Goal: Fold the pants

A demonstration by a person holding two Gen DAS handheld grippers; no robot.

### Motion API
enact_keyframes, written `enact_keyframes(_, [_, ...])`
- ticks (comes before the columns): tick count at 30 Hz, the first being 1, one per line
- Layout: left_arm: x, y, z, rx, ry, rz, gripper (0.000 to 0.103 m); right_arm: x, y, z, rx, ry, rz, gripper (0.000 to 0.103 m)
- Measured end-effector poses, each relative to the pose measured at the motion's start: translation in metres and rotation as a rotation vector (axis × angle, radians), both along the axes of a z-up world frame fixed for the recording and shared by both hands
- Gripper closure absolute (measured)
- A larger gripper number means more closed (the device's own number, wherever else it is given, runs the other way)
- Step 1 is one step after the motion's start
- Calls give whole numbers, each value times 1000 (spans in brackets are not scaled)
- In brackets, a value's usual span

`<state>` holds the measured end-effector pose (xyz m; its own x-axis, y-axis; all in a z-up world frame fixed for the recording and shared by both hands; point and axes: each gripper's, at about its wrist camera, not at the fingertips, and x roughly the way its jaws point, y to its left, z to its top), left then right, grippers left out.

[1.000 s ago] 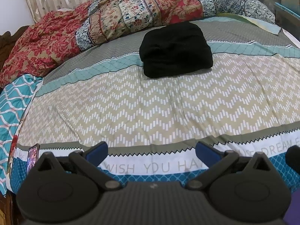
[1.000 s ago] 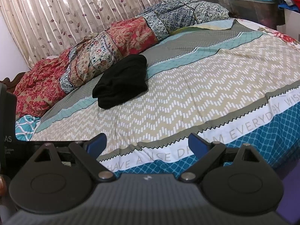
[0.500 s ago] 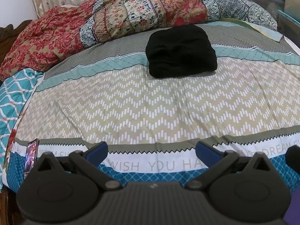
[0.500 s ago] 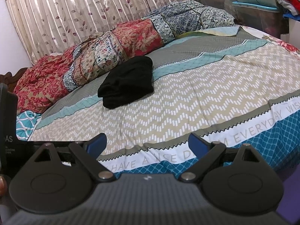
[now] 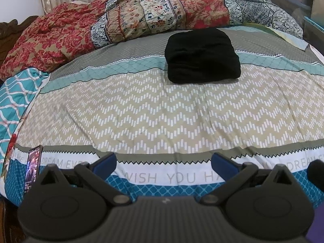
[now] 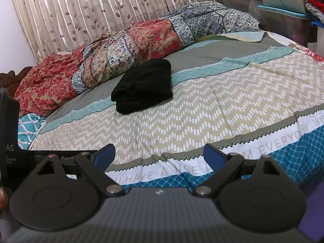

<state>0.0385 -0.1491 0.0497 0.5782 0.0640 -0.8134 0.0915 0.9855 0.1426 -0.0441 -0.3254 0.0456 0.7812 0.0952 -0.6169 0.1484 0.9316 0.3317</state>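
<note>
Both cameras are tipping down a bit since a second ago; the pants (image 5: 202,55) sit folded on the far bed (image 5: 162,109), left gripper (image 5: 163,163) and right gripper (image 6: 159,155) spread wide, holding nothing. Looks done.

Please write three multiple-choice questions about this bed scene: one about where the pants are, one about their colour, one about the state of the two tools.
1. Where do the pants lie?
A. On the bed cover, near the rumpled quilt
B. On the floor
C. Between the fingers of the left tool

2. What colour are the pants?
A. Red
B. Black
C. White

3. How are the left tool and the right tool?
A. Both shut on cloth
B. One open, one shut
C. Both open and empty

Answers:
1. A: the folded bundle rests on the bed cover, just in front of the quilt.
2. B: the bundle is dark black in both views.
3. C: the blue fingertips stand wide apart at the near edge of the bed, with nothing between them.
</note>
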Motion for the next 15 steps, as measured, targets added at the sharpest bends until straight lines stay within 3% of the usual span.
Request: enact_keyframes(15, [-3,5,3,-42,-24,-28,0,1,9,3,-20,-6,10,8])
